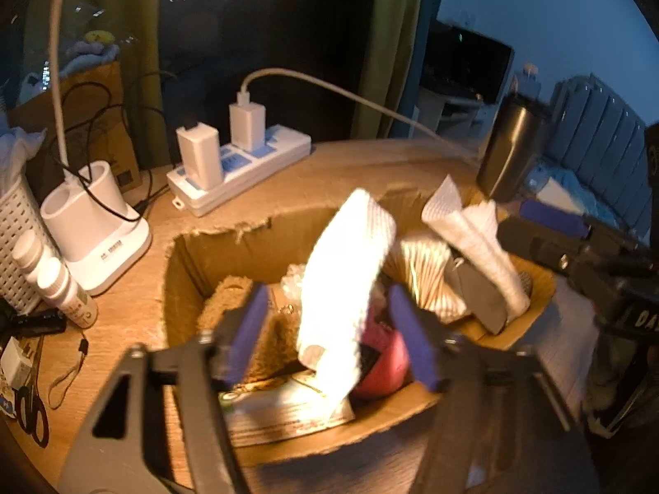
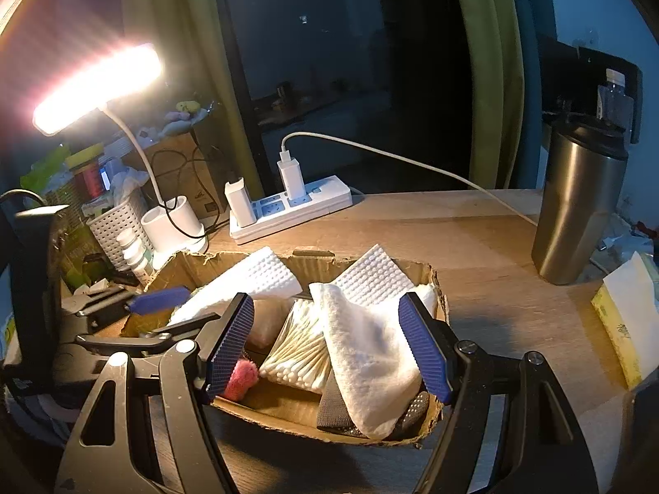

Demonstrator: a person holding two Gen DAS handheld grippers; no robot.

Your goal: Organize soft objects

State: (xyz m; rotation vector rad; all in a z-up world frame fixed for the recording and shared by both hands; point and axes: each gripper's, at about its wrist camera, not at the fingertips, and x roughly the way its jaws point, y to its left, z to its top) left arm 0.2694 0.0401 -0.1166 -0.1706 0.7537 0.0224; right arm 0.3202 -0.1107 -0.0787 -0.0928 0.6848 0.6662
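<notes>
Jaws apart, left gripper [image 1: 325, 329] astride white sponge [image 1: 346, 284] (overexposed), cardboard box [image 1: 181, 288] crowded

The white sponge [image 1: 346, 284] between the left gripper [image 1: 329, 337] fingers is blown out by glare in the left wrist view, so its surface and lower end cannot be read. The pink object [image 1: 381, 364] is largely hidden behind it. The scissors [image 1: 31, 415] are cut off by the left edge. The print on the small bottles [image 1: 61, 288] is too blurred to read.
</notes>
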